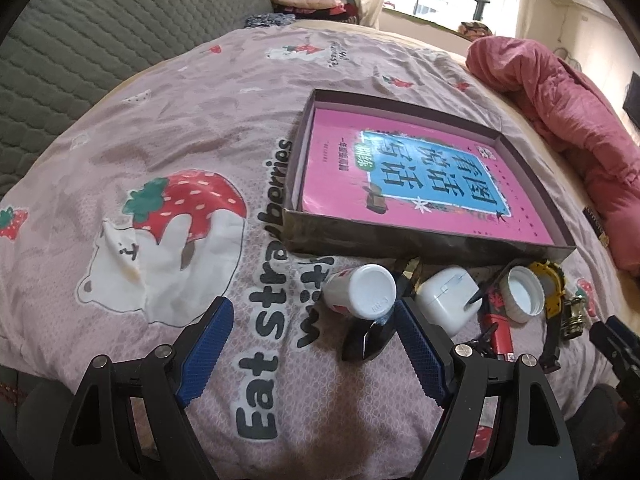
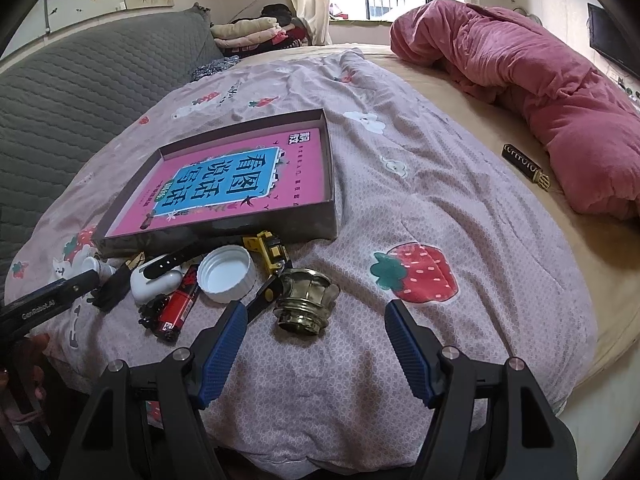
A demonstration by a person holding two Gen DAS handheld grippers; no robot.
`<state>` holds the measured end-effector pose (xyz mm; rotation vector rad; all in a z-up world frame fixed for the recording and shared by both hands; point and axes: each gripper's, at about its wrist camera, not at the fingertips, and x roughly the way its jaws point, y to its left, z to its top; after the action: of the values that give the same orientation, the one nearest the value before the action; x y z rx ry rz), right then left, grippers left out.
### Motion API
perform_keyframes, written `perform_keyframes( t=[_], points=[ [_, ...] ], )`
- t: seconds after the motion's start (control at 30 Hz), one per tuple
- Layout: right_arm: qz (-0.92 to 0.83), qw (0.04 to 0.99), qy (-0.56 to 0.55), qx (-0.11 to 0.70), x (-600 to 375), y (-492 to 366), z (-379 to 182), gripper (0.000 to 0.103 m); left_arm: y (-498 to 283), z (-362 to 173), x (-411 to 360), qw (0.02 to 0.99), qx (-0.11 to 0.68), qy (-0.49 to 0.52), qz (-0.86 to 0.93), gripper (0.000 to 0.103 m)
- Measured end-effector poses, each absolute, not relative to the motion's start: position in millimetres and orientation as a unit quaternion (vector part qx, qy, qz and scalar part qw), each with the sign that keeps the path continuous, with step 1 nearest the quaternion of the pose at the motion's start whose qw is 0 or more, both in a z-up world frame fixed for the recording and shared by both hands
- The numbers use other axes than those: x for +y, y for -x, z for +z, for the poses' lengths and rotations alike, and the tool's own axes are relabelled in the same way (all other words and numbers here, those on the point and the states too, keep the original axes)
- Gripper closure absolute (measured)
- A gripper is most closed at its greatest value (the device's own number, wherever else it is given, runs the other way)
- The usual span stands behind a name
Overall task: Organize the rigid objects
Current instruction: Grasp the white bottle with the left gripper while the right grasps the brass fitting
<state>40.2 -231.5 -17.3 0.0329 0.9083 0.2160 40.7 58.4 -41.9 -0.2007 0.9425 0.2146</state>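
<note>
The left gripper (image 1: pixel 312 344) hangs wide open and empty over the bed (image 1: pixel 168 128), with the white bottle (image 1: pixel 360 290) at its 1 o'clock, lying on its side, base toward the camera, long axis running toward 11 o'clock. The right gripper (image 2: pixel 314 344), equally spread and empty, has the brass cap (image 2: pixel 306 298) just ahead at 12 o'clock, below the box (image 2: pixel 224 232). On soft bedding the bottle could roll from a one-sided nudge.

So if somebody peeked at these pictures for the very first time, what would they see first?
Probably the bright pink book lying flat inside the shallow dark box in the middle of the strawberry bedspread. Next, the jumble of small things in front of the box: a white cap, a red lighter and a brass-coloured lid. A rumpled pink quilt lies along the far right side.
</note>
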Motion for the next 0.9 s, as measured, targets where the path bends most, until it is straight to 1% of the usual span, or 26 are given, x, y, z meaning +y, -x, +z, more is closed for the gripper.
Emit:
perform_keyframes(
  t=[0.33,0.57,0.63,0.7,0.9],
  points=[
    [0.106,0.89,-0.013,0.443,-228,-44,-21,0.032,-50,-46,62,0.882,0.451,0.087,0.102,0.02],
    [0.107,0.886,-0.018,0.451,-226,-50,-29,0.032,-52,-45,56,0.886,0.449,0.069,0.093,0.03],
    [0.102,0.885,-0.019,0.455,-227,-52,-31,0.032,-53,-46,55,0.885,0.451,0.068,0.088,0.035],
    [0.093,0.884,-0.018,0.458,-229,-54,-34,0.032,-54,-48,53,0.886,0.453,0.064,0.082,0.038],
    [0.092,0.879,-0.027,0.468,-229,-62,-40,0.032,-55,-49,46,0.888,0.451,0.055,0.07,0.041]
  ],
)
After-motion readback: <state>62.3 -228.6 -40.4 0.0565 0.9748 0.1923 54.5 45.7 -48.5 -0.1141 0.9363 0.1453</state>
